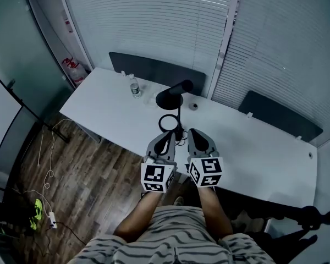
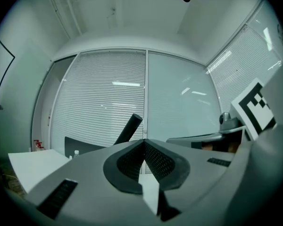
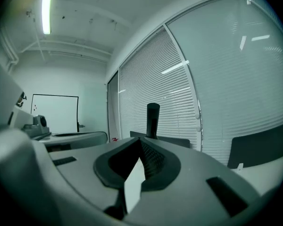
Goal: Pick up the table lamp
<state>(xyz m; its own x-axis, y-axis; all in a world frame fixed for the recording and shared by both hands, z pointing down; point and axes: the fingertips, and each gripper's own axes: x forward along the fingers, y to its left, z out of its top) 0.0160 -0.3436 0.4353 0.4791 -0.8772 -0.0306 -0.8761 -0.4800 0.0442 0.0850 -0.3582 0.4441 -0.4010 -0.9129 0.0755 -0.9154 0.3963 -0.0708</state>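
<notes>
Table lamp point(image 1: 172, 94), black, is shown standing on the white table point(image 1: 253, 147), with its ring-shaped base near the table's front edge. The left gripper point(image 1: 169, 136) and the right gripper point(image 1: 193, 132) are held side by side just in front of that base, both pointed level toward the lamp. In each gripper view the lamp's head is seen beyond the tips. Each pair of jaws is closed tip to tip, with nothing held between. A bottle point(image 1: 135, 87) is placed farther back, at left.

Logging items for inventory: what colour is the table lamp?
The table lamp is black all over; the head view shows it best.
</notes>
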